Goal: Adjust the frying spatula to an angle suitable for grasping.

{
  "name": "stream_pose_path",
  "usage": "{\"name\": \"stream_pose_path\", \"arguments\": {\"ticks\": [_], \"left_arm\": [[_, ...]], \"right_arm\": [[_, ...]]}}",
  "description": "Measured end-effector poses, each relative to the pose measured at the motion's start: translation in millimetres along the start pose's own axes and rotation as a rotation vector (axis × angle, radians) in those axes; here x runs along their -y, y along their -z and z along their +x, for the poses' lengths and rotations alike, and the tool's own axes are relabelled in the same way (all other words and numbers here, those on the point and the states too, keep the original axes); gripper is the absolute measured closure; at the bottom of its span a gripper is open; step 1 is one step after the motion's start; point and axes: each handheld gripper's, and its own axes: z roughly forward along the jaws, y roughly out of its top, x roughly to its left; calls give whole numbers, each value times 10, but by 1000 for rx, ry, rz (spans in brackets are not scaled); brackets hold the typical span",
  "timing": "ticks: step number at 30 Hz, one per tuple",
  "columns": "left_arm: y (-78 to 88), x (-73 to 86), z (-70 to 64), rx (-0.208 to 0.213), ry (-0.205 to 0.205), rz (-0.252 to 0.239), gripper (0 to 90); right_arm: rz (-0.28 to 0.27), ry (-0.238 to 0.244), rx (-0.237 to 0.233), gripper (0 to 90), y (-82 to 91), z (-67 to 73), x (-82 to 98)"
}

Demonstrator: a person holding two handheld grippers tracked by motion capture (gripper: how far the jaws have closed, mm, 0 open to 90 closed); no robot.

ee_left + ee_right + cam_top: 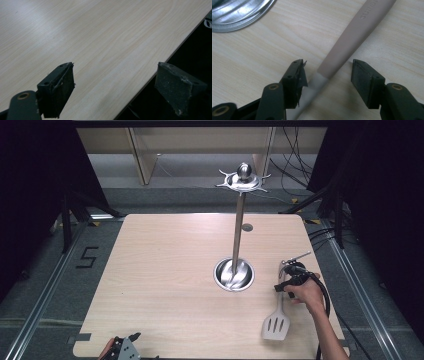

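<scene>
The right tongs [327,75] straddle the slotted spatula [278,316]'s handle, released and not yet pinching, low on the counter [165,285] to grip it. The left tongs [115,87] rest released, empty.

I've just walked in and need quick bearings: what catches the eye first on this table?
A tall steel utensil stand rises from its round base right of the table's middle. Beside it, at the right edge, a slotted spatula lies flat, its handle between the open right tongs. The left tongs wait open at the near-left edge.
</scene>
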Motion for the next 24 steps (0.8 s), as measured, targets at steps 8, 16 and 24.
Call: {"name": "stream_pose_path", "arguments": {"ticks": [8,16,24], "left_arm": [[1,9,-24,-18,10,28,149],[7,11,-14,-17,4,36,149],[8,12,-18,-7,13,34,149]], "right_arm": [[64,36,4,531,-4,0,-101],[86,56,-16,628,-13,18,-140],[145,115,-22,717,-8,59,-179]]}}
